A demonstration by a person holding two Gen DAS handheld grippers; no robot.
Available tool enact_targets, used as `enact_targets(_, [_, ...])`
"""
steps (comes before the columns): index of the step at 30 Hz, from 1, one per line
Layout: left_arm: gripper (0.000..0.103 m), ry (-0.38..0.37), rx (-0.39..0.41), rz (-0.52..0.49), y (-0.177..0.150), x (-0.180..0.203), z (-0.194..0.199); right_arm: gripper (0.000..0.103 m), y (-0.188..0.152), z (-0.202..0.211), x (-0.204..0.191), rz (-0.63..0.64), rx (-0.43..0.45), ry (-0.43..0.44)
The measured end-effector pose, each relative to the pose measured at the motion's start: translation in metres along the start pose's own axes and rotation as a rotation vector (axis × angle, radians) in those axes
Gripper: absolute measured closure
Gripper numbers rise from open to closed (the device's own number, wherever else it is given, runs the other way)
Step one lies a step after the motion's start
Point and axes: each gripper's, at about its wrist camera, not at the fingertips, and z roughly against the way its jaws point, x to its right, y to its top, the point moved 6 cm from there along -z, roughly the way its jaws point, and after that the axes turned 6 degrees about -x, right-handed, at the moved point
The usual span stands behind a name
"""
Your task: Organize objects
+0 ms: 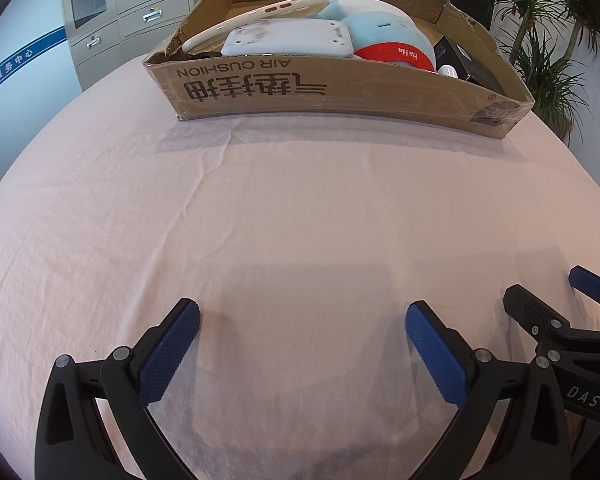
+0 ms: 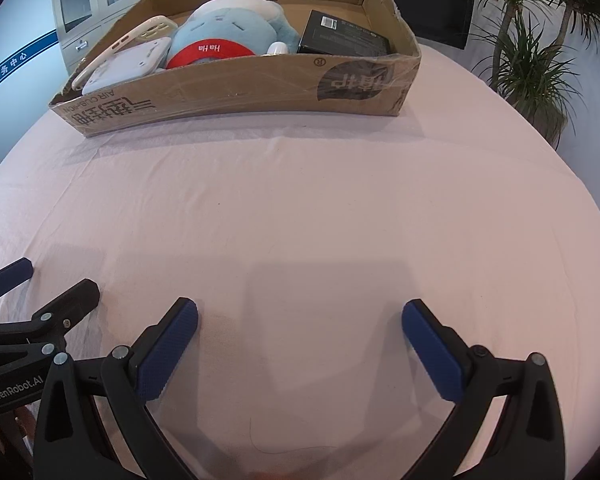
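Currently both the left gripper (image 1: 302, 350) and right gripper (image 2: 300, 348) are hovering spread wide, holding nothing. Well ahead of the fingertips, the blue plush toy (image 2: 224, 36) is sitting inside the cardboard box (image 2: 260, 84); likely soft, light, best pinched at its rounded body.

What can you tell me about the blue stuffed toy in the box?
The stuffed toy is soft, pale blue plush with a white top and a red band that reads "Ha Ha". It lies in the middle of the cardboard box, poking above the rim. A white flat pad presses against one side, a black box sits apart on the other, and a small white object lies beside it. Neither claw touches it.
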Motion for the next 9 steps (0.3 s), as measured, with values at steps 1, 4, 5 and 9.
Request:
enact_targets(1, [0.0, 0.0, 0.0, 0.0, 0.0001, 0.0, 0.0, 0.001, 0.0, 0.0001, -0.0001, 0.0, 0.0, 0.0])
enact_targets(4, [0.0, -0.001, 0.0, 0.0, 0.0007, 0.0001, -0.0003, 0.001, 0.0003, 0.0, 0.0001, 0.0, 0.0, 0.0])
enact_targets(5, [0.0, 0.0, 0.0, 0.0, 0.0001, 0.0001, -0.0001, 0.001, 0.0003, -0.0001, 0.0, 0.0, 0.0, 0.0])
enact_targets(9, [0.0, 0.0, 0.0, 0.0, 0.0, 0.0001, -0.0002, 0.001, 0.0, 0.0001, -0.0001, 0.0, 0.0, 0.0])
